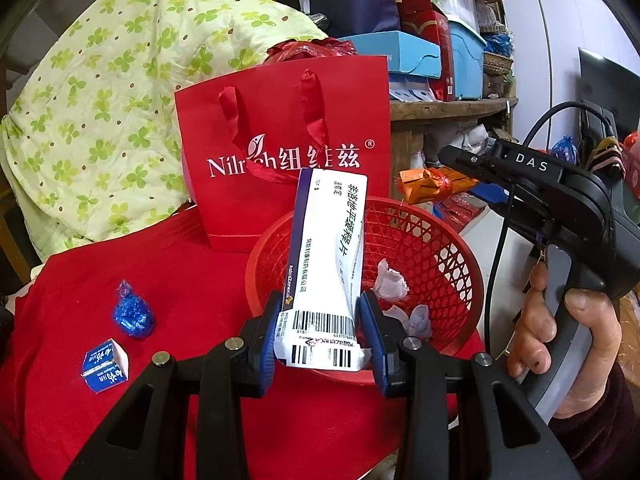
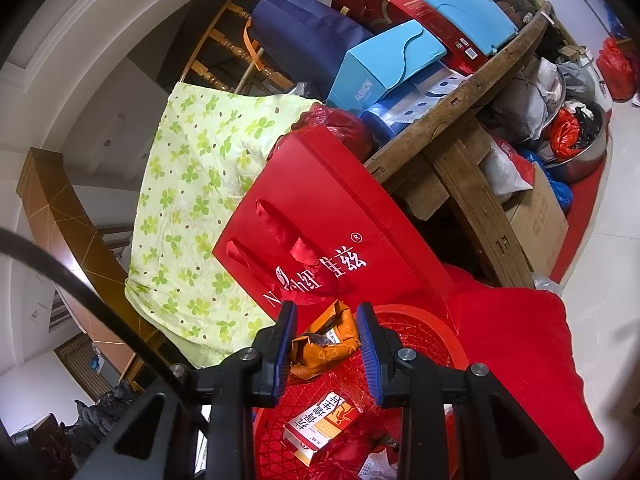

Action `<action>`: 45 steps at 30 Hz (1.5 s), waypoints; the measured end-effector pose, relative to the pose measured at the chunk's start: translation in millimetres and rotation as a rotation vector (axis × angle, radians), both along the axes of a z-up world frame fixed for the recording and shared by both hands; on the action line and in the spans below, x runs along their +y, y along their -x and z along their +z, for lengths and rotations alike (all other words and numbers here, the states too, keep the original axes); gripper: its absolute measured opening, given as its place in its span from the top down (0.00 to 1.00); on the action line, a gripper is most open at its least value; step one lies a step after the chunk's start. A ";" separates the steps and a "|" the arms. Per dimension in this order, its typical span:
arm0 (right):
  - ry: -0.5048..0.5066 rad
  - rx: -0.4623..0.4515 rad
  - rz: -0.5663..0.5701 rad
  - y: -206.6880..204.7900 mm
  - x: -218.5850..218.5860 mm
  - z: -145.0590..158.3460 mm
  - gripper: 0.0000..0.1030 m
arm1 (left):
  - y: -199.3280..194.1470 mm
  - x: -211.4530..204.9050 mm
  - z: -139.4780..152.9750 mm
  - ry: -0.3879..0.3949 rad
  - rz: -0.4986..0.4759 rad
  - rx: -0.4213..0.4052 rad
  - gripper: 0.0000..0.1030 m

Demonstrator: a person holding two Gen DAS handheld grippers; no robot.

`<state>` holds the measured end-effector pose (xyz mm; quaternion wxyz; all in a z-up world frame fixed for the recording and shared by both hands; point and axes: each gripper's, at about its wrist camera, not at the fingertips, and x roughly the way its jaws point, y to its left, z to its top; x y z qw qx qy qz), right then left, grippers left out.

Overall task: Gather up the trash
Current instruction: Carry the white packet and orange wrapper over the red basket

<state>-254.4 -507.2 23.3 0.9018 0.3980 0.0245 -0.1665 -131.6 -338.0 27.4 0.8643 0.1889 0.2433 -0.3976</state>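
Left wrist view: my left hand-held gripper (image 1: 322, 334) clamps a white medicine box (image 1: 326, 264) upright above the red mesh basket (image 1: 448, 256); my right hand-held gripper (image 2: 326, 350) pinches an orange wrapper (image 2: 320, 350) over it. Next, I judge, release both.

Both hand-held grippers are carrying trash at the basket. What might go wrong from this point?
1. The left hand-held gripper pinches only the bottom end of the tall white box, which leans over the red basket rim; let go now, it may tip outside.
2. The right hand-held gripper holds a crumpled orange wrapper close to the basket's rim; it may snag or spill onto the red cloth.
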 end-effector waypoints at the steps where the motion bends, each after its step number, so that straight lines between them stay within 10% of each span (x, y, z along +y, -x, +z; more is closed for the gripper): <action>1: 0.000 0.001 0.000 -0.7 0.1 0.2 0.68 | -1.2 1.3 -0.5 0.002 0.004 0.003 0.61; 31: 0.052 -0.011 0.117 -53.9 56.3 20.1 0.68 | -53.3 82.6 -2.6 0.063 0.192 0.032 0.61; 45: 0.280 -0.024 0.283 -98.4 149.5 39.5 0.68 | -74.1 145.2 -1.1 0.103 0.346 0.003 0.61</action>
